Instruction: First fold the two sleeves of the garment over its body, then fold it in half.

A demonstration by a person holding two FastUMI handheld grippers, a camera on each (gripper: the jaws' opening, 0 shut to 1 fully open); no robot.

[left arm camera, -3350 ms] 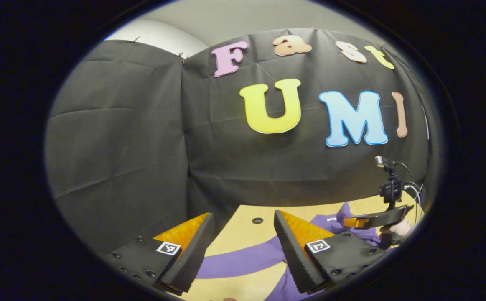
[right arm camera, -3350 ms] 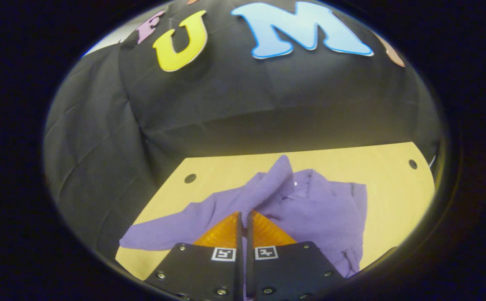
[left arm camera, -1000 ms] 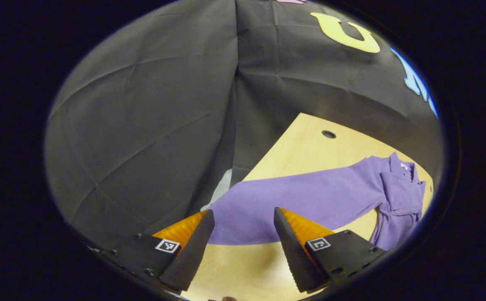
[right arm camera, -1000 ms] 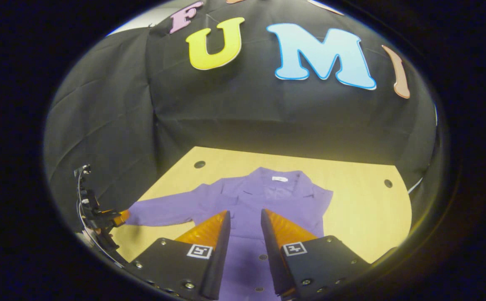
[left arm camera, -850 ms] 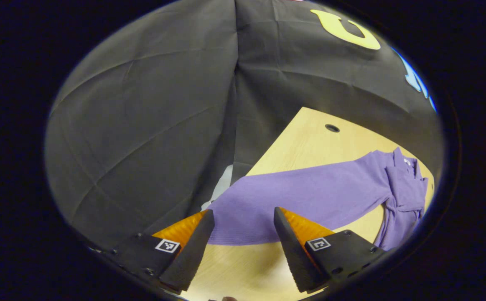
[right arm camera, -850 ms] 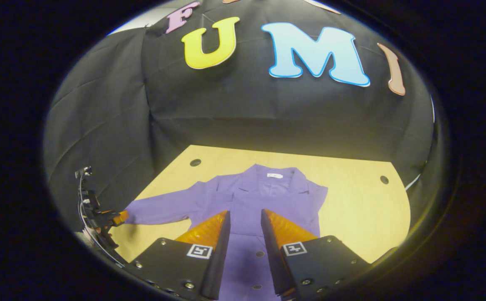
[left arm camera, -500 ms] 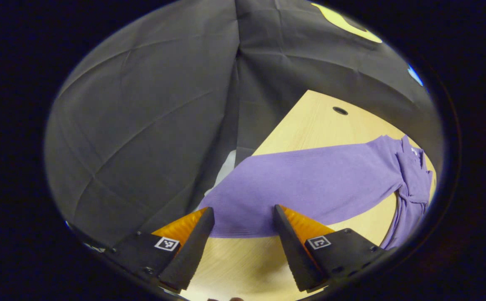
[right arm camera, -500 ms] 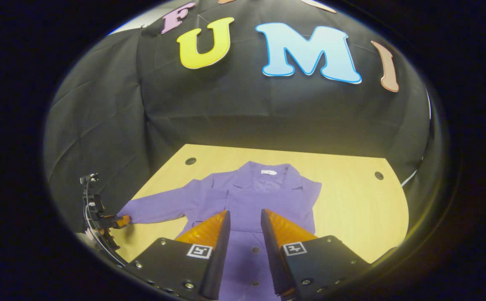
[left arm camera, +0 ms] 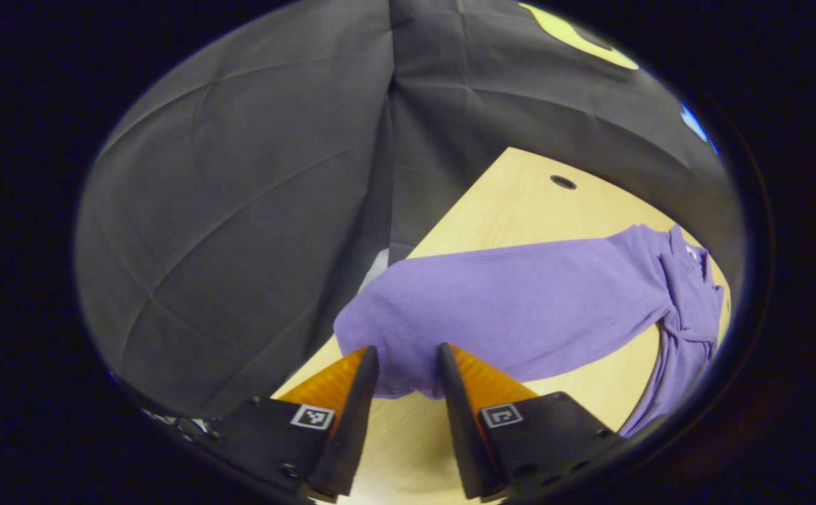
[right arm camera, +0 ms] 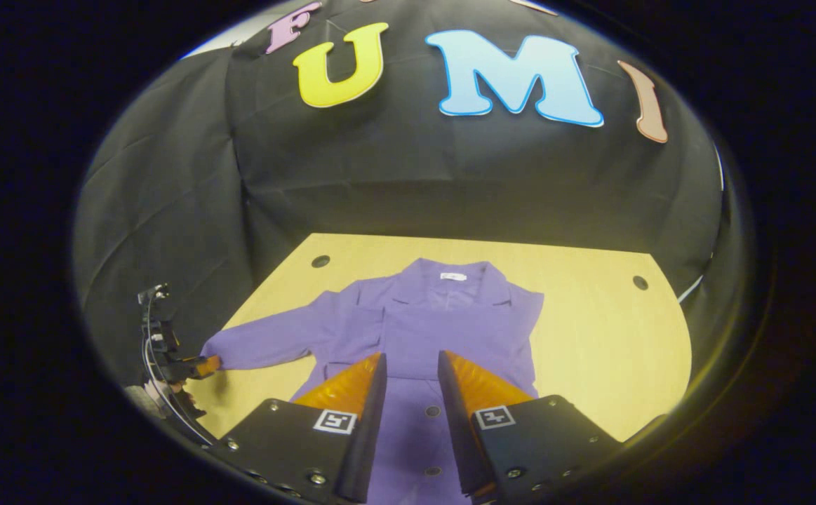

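1. Setting: a pale wooden table point(right arm camera: 611, 351) stands in front of the booth's black cloth wall point(right arm camera: 450, 182), and a purple garment point(right arm camera: 443, 322) lies flat on it, collar toward the wall and buttoned front up.
2. Garment layout: the right gripper view shows one sleeve already lying over the body; the other sleeve point(left arm camera: 520, 308) stretches out sideways, its cuff point(left arm camera: 386, 358) reaching the table's edge.
3. Left gripper point(left arm camera: 404, 368): its jaws stand partly apart, one on each side of the cuff, which bunches up between them. Whether both fingers already press the cloth cannot be told. The same gripper shows at the sleeve's end in the right gripper view point(right arm camera: 201, 366).
4. Right gripper point(right arm camera: 411, 382): it hovers above the lower front of the garment, jaws a narrow gap apart and holding nothing.
5. Step in hand: judged from the layout, this is the second sleeve fold, at the moment of taking hold of the cuff.
6. Next move: it calls for a firm pinch on the cuff, a lift clear of the table, and a carry across to lay the sleeve over the body; the half fold comes after.
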